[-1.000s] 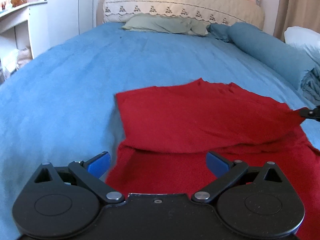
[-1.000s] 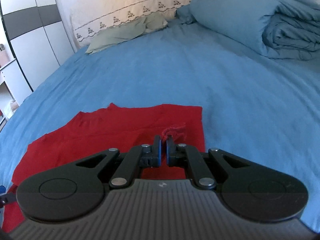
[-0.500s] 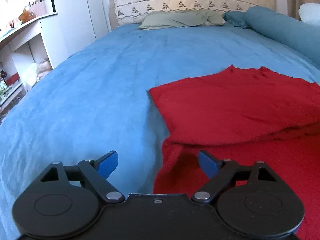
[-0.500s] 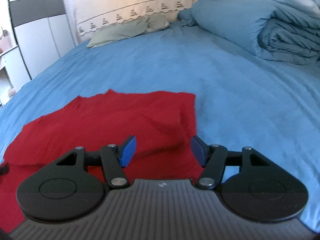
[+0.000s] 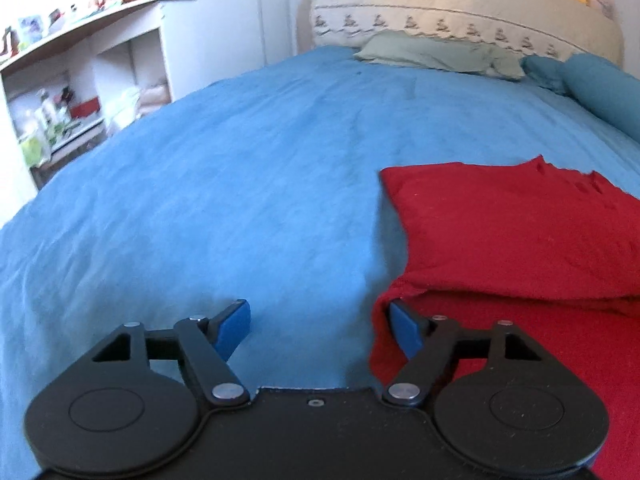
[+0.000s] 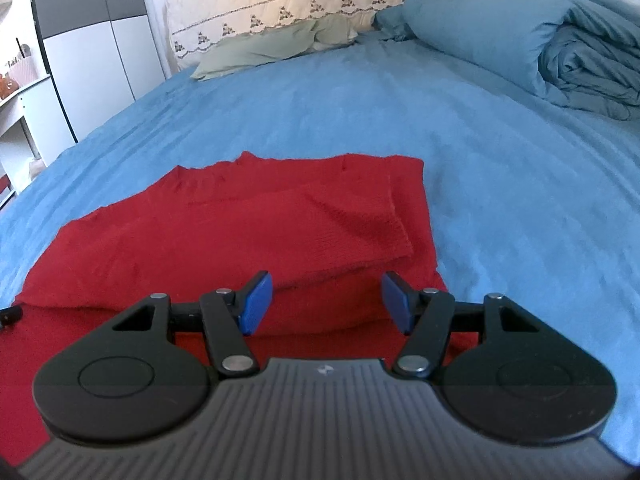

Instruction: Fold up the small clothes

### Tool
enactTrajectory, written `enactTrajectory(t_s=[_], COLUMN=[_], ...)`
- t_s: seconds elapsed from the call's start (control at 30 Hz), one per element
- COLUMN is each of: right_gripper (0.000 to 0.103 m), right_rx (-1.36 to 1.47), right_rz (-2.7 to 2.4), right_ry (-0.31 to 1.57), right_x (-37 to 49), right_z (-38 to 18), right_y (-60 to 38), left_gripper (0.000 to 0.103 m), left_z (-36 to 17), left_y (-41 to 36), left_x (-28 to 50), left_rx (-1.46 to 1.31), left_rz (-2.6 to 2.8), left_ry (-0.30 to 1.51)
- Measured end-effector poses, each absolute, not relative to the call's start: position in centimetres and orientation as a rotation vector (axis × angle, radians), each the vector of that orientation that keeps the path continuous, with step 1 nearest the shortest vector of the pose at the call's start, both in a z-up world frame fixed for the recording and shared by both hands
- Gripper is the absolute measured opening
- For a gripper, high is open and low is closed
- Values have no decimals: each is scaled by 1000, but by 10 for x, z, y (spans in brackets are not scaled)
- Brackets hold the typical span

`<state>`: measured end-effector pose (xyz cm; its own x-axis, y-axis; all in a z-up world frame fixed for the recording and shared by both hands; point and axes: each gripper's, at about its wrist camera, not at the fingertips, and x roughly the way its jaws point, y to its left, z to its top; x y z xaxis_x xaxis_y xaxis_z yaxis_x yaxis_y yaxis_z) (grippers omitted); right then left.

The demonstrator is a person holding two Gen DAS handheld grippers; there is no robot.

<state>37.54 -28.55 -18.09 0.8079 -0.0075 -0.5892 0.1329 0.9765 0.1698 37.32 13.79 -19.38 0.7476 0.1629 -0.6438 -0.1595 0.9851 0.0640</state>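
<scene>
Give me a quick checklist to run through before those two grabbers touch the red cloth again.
1. Left gripper jaws apart, just been narrowing, nothing between them: ok.
2. Right gripper jaws apart, just released, holding nothing: ok.
3. Red cloth already folded once, top layer lying flat: ok.
4. Cloth's left edge beside the left gripper's right finger: ok.
5. Blue bedsheet around the cloth free of clutter: ok.
6. Layers' edges matching underneath: cannot tell.
</scene>
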Motion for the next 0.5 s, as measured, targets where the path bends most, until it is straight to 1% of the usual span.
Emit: enactTrajectory(t_s=[0.07,0.13,0.2,0.23,0.3,0.37,0.5], right_gripper=[77,77,77,77,78,84,89], right_rx=[207,208,201,197,202,205,155], right_rz=[-74,-64,-59,-56,-48,-34,-2], right_ry=[624,617,605,601,593,587,563], right_x=[374,373,373,374,377,381,390], right_z=[-181,-179,-177,-176,-176,-178,-183], right_y=[-286,-288,-289,-289,-290,-288,-277], left_gripper=[79,79,86,87,87,87,86], left_z=[-183,-168,-153,-146,-141,-144,-166], left_y=[132,119,102,93,81,70,63], left_x=[366,353,346,346,355,370,401], left_rx=[-5,38,106,122,120,126,135], left_rz=[183,147,55,-18,-137,-211,-214], left_ry=[703,628,554,535,539,562,639])
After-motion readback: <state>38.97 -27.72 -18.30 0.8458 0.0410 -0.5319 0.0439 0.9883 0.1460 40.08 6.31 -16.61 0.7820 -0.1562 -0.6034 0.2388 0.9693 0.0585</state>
